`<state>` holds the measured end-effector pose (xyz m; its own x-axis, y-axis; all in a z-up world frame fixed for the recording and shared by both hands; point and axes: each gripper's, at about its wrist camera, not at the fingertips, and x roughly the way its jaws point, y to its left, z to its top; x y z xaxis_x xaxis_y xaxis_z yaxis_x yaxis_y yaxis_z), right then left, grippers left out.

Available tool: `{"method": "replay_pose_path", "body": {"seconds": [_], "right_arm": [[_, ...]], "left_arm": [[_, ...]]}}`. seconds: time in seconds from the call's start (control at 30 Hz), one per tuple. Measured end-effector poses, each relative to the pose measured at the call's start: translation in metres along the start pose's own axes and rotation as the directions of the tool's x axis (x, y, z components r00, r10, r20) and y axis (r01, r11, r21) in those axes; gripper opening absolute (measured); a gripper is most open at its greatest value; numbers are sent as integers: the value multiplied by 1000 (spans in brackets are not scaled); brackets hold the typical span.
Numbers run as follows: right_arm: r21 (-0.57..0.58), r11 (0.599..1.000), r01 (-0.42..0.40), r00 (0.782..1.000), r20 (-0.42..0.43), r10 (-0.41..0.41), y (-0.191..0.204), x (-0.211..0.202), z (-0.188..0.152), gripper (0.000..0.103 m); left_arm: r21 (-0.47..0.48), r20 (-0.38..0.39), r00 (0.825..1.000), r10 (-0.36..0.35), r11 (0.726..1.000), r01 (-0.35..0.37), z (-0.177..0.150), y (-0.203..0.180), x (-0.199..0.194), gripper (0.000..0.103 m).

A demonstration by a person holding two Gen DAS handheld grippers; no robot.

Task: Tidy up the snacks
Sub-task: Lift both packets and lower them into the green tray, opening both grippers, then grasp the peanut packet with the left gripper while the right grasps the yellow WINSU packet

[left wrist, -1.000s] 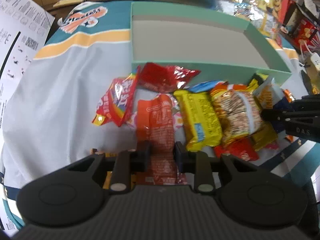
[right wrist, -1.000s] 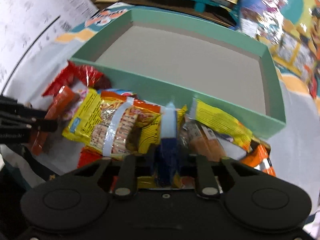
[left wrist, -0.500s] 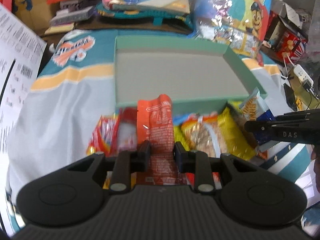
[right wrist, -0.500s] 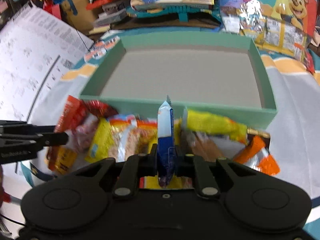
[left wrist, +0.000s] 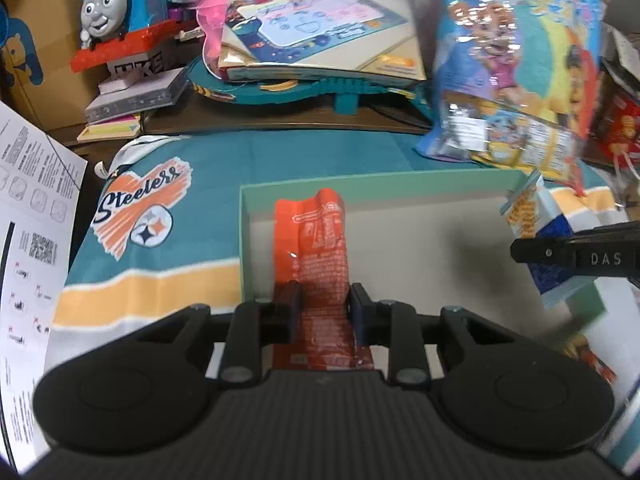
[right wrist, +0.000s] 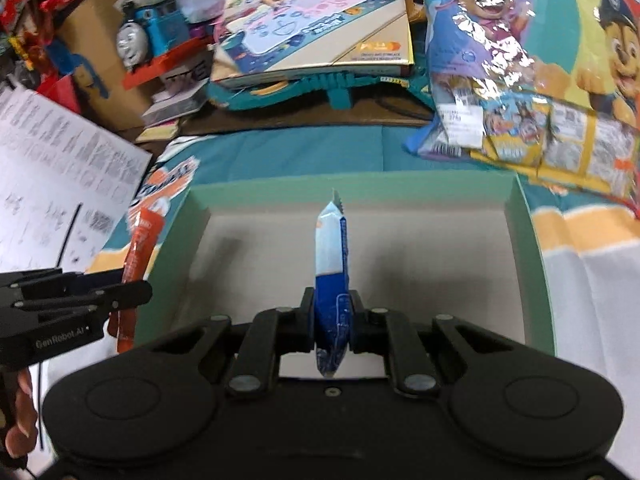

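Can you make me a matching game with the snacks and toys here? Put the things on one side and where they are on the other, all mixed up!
Things:
1. orange snack packet
2. blue and white snack packet
3. green box
4. blue toy train

Places:
A. lying on the teal cloth, nothing on its grey floor
B. pinched in the right gripper
C. up at the back left, on a red base
D. pinched in the left gripper

Pairs: 1-D, 2-B, 3-A, 4-C
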<state>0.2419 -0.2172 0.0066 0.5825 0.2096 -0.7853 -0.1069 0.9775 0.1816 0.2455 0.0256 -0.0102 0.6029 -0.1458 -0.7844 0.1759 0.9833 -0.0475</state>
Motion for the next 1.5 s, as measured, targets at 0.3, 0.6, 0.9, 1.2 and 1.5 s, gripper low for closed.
{"method": "replay_pose_path", "body": {"seconds": [0.3,0.6,0.9,1.2,1.5], "right_arm": [[1,1000,25,999,-35,-25,-7,65,44,15],[10,1000,21,1000,19,-22,-7,71,54,103],[18,999,37,999,-24,-36,-6,46,26,103],[-5,997,73,997,-33,-73,7,-13,-16,103],[-18,998,62,998,-11,-63,24,-67,-74,103]], "left_arm": [[0,-31,997,66,998,-66,37,12,58,30],[-2,2,988,156,988,-156,44,10,65,103],[16,-24,985,168,986,-168,22,-3,41,103],[20,-14,991,135,991,-135,-12,-20,-12,103],[57,-78,995,61,997,-56,-84,-49,-53,103]]}}
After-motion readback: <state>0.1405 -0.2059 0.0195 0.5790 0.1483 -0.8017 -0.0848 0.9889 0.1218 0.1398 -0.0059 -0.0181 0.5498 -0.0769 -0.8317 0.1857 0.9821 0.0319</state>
